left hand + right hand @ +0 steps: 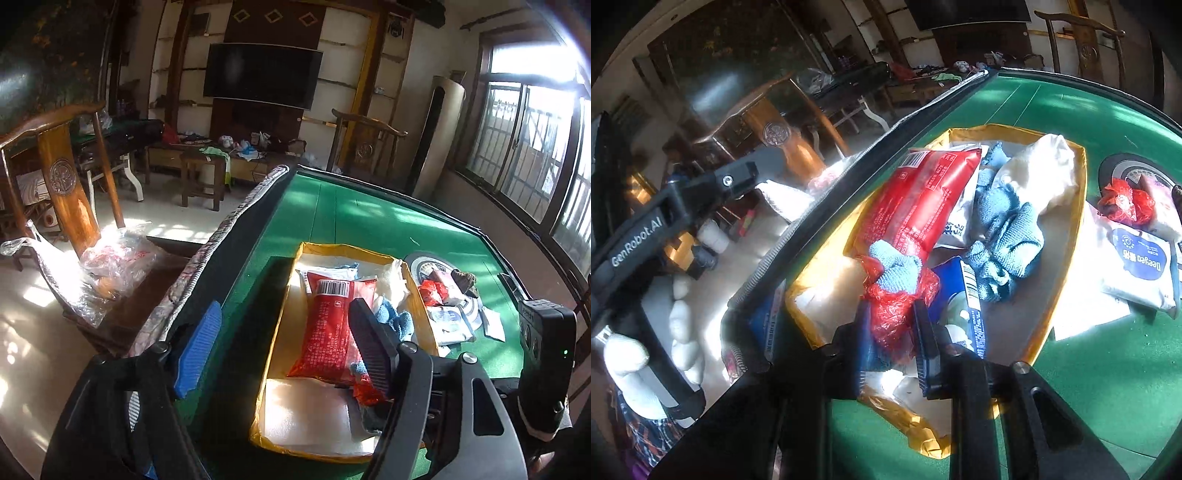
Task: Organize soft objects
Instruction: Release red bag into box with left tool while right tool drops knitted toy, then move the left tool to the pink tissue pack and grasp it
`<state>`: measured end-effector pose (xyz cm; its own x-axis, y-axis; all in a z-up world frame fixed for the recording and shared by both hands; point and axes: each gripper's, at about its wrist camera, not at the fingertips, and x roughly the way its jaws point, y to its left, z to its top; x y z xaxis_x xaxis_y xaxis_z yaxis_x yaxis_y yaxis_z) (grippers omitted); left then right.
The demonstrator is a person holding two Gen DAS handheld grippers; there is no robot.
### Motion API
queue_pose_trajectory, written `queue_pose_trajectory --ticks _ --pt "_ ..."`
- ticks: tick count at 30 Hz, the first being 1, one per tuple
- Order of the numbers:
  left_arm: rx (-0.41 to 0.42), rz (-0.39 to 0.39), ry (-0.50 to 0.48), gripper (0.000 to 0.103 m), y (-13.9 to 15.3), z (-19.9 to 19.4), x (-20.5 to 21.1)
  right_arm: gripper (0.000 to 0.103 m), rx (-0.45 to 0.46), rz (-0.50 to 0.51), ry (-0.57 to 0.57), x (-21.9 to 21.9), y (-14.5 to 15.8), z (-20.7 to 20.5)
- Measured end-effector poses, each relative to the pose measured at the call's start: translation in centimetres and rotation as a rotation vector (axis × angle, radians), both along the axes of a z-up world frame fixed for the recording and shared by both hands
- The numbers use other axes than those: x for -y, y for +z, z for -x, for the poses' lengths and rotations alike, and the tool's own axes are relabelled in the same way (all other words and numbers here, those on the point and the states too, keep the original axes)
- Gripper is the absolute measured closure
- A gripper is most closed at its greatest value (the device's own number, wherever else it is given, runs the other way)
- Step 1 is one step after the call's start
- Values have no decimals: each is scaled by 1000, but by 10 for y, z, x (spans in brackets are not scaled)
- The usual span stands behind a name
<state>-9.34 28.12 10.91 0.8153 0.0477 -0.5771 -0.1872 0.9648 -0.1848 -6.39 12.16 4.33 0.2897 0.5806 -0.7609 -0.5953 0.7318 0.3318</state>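
Observation:
A yellow-rimmed tray (280, 325) (1067, 236) sits on the green table. In it lie a red packet (328, 328) (916, 206), a blue knitted cloth (1004, 229) (391, 317), a white soft item (1041, 173) and a blue-and-white pack (967, 295). My right gripper (894, 317) is shut on a crumpled red plastic bag (897, 306) with a small blue cloth (897, 266) in it, low over the tray's near part. My left gripper (284, 332) is open and empty above the tray's left side.
Right of the tray lie a wet-wipes pack (1141, 262) (450, 321), another red bag (1126, 201) (434, 290) and white sheets, on a round centre plate (432, 264). A wooden chair (62, 177) with plastic bags stands left of the table. A padded edge (221, 236) runs along the table's left.

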Motion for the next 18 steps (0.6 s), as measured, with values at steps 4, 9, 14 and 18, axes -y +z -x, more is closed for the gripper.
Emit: queue_pose_trajectory --ticks 4,9,14,18 --pt "2 -46 45 25 1 6 4 69 30 23 12 -6 0 7" --pt "8 -91 66 25 4 6 22 57 101 -2 -10 15 19 19" --pt "-1 -236 71 25 6 1 68 50 203 4 -110 63 35 24" --pt "-15 -329 39 22 5 -8 111 49 196 2 -232 113 35 6"
